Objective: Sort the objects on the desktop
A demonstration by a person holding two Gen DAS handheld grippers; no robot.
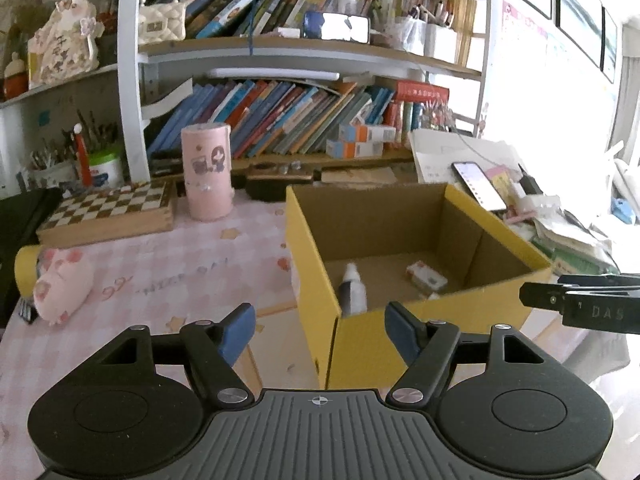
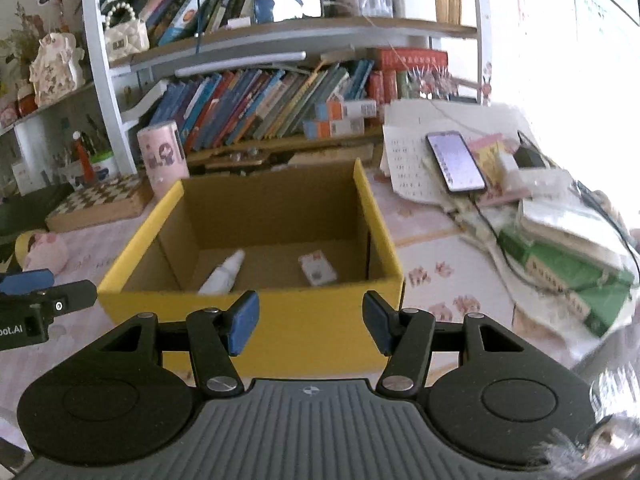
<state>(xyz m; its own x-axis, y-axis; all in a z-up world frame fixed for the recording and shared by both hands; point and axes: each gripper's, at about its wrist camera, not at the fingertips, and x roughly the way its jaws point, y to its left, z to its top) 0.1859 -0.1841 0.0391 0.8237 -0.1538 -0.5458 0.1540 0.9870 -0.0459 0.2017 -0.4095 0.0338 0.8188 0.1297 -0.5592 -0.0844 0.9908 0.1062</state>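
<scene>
A yellow cardboard box point(image 1: 360, 336) stands open on the pink desk; it also shows in the right wrist view point(image 2: 280, 320). Inside lie a small white bottle point(image 1: 353, 290) point(image 2: 224, 274) and a small white and orange carton point(image 1: 426, 278) point(image 2: 317, 269). My left gripper point(image 1: 320, 326) is open and empty, just before the box's near left corner. My right gripper point(image 2: 311, 326) is open and empty, before the box's near wall. A pink pig plush point(image 1: 60, 286) point(image 2: 42, 254) lies on the desk at the left, by a yellow tape roll point(image 1: 25, 270).
A wooden chessboard box point(image 1: 108, 212) and a pink cylinder tin point(image 1: 207, 172) stand behind the plush. A phone point(image 2: 454, 162) lies on papers and stacked books point(image 2: 560, 248) at the right. Bookshelves point(image 1: 300, 120) fill the back. The right gripper's finger point(image 1: 580, 298) shows beside the box.
</scene>
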